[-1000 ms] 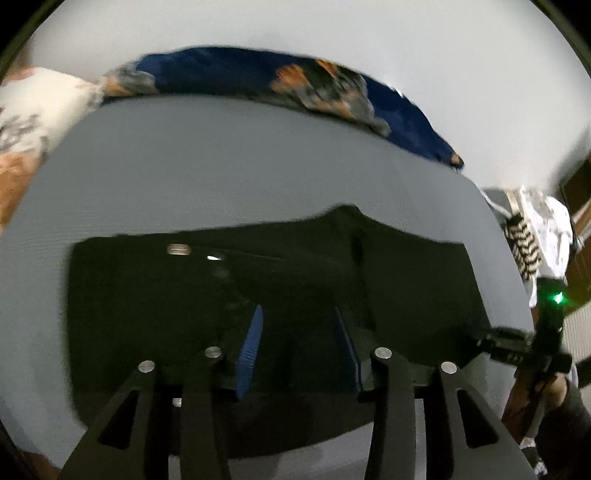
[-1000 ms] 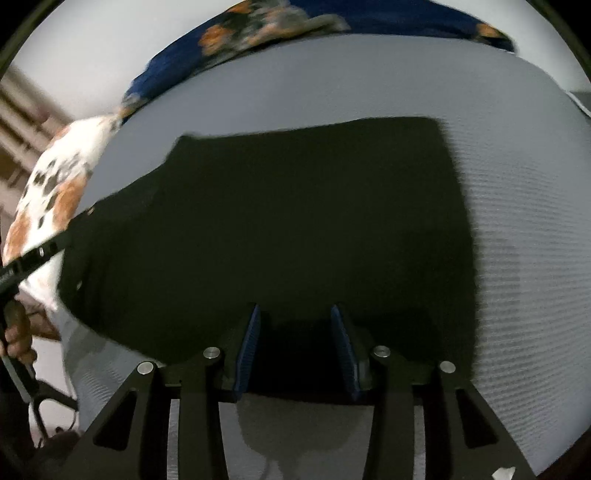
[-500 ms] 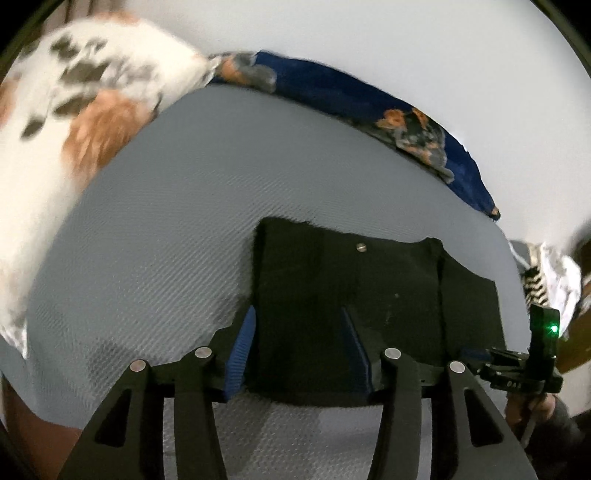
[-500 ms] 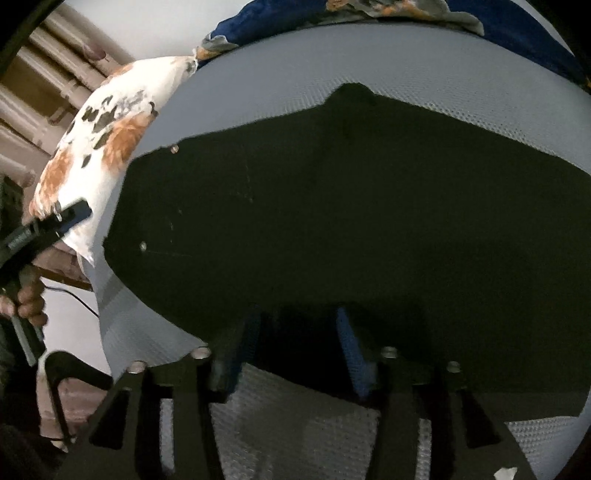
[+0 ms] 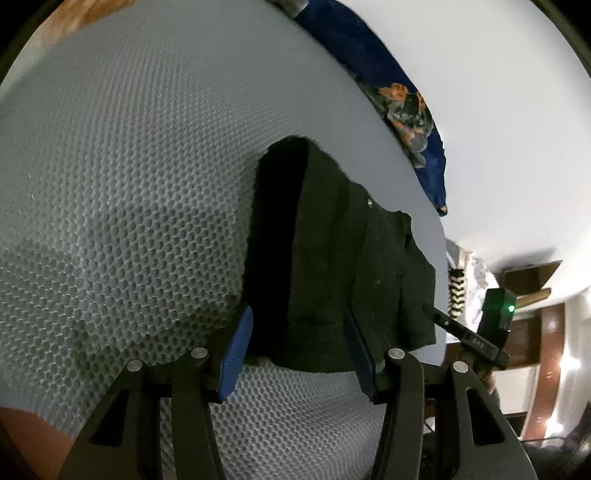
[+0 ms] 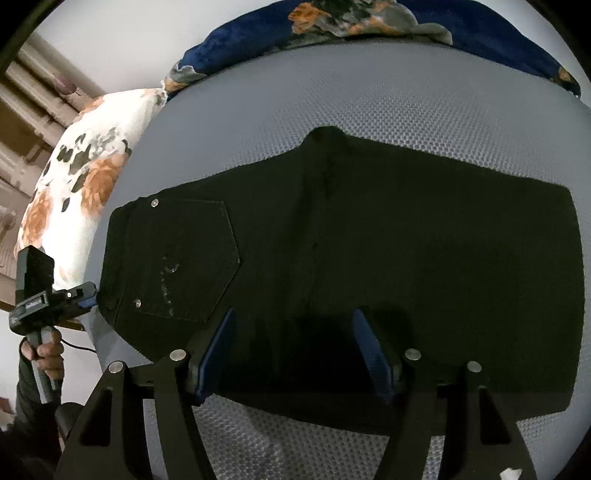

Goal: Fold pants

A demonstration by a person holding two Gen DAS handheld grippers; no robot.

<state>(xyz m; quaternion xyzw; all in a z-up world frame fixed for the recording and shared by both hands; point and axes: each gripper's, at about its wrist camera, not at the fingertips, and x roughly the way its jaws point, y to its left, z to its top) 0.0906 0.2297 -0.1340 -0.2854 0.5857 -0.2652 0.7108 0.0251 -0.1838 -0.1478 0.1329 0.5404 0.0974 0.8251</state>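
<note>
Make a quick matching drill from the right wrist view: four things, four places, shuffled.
Things:
1. black denim pants
2. white pillow with orange flowers
3. dark blue floral blanket
4. left gripper

Places:
A. bunched along the far edge of the grey mesh mattress
B. at the waistband end of the pants
C. spread flat across the mattress
D. off the mattress's left end

Pairs: 1-C, 2-D, 3-A, 4-B
</note>
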